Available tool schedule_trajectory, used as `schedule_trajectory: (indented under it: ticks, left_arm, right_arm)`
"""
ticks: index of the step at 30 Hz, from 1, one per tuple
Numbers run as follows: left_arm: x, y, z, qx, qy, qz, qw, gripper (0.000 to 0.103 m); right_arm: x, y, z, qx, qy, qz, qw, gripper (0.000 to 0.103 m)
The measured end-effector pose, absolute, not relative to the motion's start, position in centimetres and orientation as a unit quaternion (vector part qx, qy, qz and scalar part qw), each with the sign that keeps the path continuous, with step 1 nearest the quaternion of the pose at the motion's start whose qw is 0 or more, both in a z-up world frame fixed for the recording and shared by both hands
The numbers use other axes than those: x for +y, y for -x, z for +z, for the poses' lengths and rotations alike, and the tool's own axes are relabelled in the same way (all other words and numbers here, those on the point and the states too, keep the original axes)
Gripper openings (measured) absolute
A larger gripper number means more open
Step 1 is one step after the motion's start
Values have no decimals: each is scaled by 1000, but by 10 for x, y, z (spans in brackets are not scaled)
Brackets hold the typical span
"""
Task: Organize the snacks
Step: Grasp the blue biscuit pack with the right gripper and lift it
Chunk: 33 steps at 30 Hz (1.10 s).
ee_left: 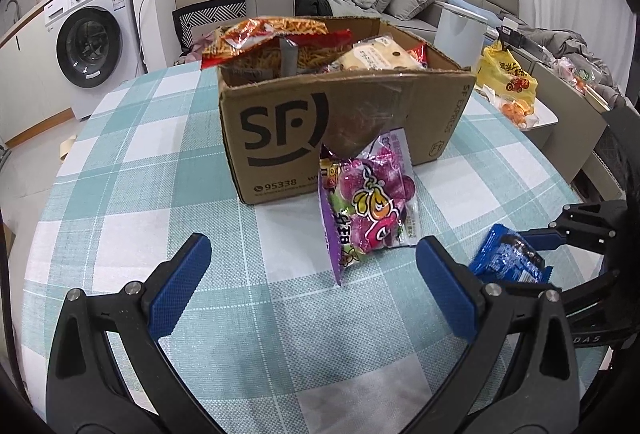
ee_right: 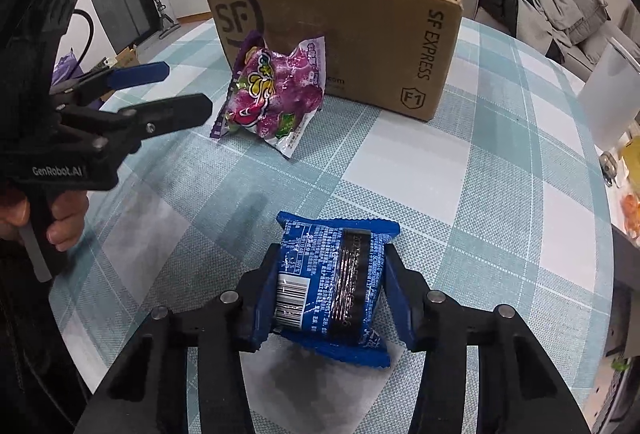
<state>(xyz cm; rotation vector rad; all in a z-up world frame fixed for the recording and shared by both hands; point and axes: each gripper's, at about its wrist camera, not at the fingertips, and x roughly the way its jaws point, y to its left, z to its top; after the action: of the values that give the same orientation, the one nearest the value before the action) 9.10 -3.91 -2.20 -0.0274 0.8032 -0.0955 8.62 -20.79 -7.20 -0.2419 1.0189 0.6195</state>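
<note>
The right hand-held gripper (ee_right: 328,298) has the blue packet (ee_right: 334,286) pinched across its width, one blue pad on each long side, low over the checked counter (ee_right: 460,170). I'd judge that packet light and crinkly, a sealed film wrapper over something soft, so it should give under pressure and could slip on the glossy film; a hold across the middle, as here, looks safer than the thin crimped ends.

Over to the left hand-held gripper (ee_left: 312,286): jaws spread wide, nothing between them, pointed level at the purple candy bag (ee_left: 366,206), which leans against the front of the cardboard box (ee_left: 280,138). That bag looks puffy and lumpy, light, with a slick surface; the body is bulky, so the flat sealed edge may be the easier place to nip.

The box sits mid-counter, top open, already holding a red bag of sticks (ee_left: 276,38) and a pale wrapped bun (ee_left: 376,54). The left wrist sits low, near counter height.
</note>
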Motion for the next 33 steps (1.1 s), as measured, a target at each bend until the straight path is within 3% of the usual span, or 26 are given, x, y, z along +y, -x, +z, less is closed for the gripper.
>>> schedule_trajectory:
  ticks: [18, 33]
  left_arm:
    - [-53, -103, -39, 388, 33, -48, 920, 102]
    - [-81, -140, -47, 409, 15, -42, 911, 99]
  right_arm:
    - [-246, -104, -43, 408, -24, 248, 878, 46]
    - [-261, -109, -43, 404, -53, 239, 881, 46]
